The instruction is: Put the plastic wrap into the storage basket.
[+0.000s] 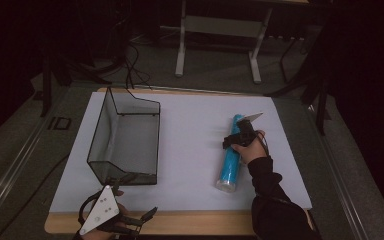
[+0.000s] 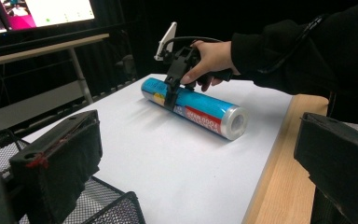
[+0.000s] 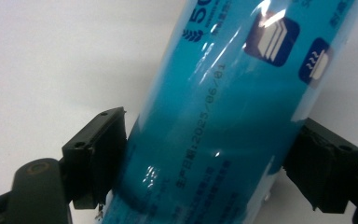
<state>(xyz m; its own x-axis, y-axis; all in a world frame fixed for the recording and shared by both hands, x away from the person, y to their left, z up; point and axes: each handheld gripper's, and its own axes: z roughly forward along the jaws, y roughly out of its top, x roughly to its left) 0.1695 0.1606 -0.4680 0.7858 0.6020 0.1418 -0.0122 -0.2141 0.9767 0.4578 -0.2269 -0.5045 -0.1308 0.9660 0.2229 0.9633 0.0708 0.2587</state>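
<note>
**Blue Roll Between the Right Jaws: Grip State and Risks**

Black padded jaws of the right gripper (image 3: 205, 161) stand on either side of the blue roll (image 3: 223, 116), one pad against each flank of the glossy wrapper. Contact looks made on both sides, so the gripper is judged closed on the roll, around its middle rather than at an end. In the high view the right gripper (image 1: 242, 135) sits on top of the blue roll (image 1: 231, 155), which lies flat on the white sheet (image 1: 190, 150), right of centre, with its pale end cap toward the person.

The left gripper (image 1: 140, 220) rests at the near table edge, jaws spread wide with nothing between them (its own view shows both pads well apart over the sheet). The wire basket (image 1: 125, 140) stands on the left part of the sheet, well apart from the roll, with nothing seen inside it.

Likely faults from this position:

- Slip. The wrapper is smooth and shiny, and the body is round; a light squeeze may let the roll slide or rotate between the pads when lifted.
- Tilt. The roll is long. If the grip is off its balance point, one end may droop and drag on the sheet.
- Roll-away. If released on the flat sheet, the cylinder may roll toward the table edge.
</note>
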